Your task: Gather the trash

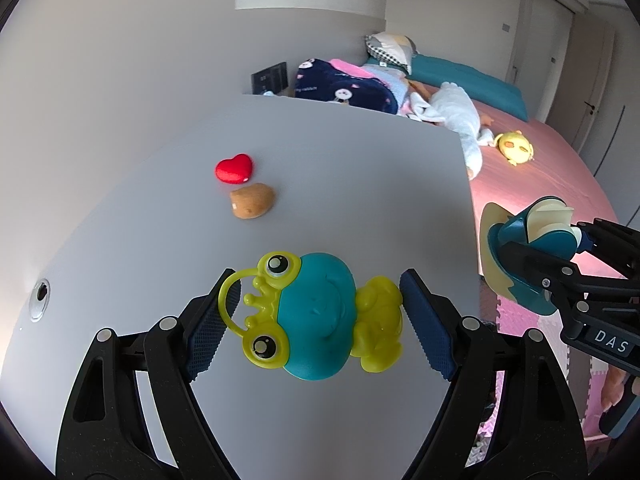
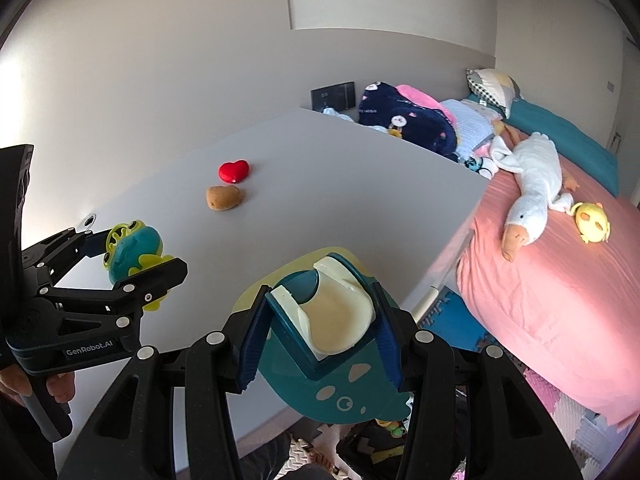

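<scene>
My left gripper is shut on a yellow-green and teal frog toy, held above the grey table; it also shows in the right wrist view. My right gripper is shut on a teal and cream dinosaur-shaped toy, held over the table's near right edge; it shows in the left wrist view. A red heart and a brown potato-like piece lie on the table beyond the frog.
A pink bed stands right of the table with a white goose plush, a yellow plush, blankets and pillows. A round cable hole sits at the table's left. Foam floor mats lie below.
</scene>
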`<state>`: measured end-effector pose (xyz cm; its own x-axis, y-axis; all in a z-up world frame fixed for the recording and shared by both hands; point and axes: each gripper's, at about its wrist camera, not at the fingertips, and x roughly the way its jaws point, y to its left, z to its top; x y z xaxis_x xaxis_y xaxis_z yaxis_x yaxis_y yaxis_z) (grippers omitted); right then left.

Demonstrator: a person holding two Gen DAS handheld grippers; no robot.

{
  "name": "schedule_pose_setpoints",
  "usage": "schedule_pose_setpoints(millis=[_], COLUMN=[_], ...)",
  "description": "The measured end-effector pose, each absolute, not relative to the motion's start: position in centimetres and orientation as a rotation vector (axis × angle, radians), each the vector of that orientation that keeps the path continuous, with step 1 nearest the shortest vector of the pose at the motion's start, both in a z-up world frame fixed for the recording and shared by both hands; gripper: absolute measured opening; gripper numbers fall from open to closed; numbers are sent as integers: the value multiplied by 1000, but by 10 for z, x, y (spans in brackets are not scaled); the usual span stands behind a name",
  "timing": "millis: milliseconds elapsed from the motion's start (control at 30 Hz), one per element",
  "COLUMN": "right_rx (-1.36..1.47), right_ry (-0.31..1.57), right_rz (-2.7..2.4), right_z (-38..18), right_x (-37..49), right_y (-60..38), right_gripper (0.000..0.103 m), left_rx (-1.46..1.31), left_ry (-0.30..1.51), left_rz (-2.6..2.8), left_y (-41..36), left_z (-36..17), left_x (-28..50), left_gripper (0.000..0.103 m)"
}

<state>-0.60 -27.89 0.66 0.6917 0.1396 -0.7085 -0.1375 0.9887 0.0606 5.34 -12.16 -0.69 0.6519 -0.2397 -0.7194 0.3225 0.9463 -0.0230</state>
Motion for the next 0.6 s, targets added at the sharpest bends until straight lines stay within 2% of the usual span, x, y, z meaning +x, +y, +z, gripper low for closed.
schedule_pose_setpoints(millis=[600], right_rx=[48], right_ry=[782], right_rz=[72], right_z=[5], right_x=[-37], right_y=[-328], right_gripper=[50], left_rx=[160], left_ry=[797], left_rz=[-406], left_y=[-171], left_z=[-6], left_x=[34], left_gripper=[79])
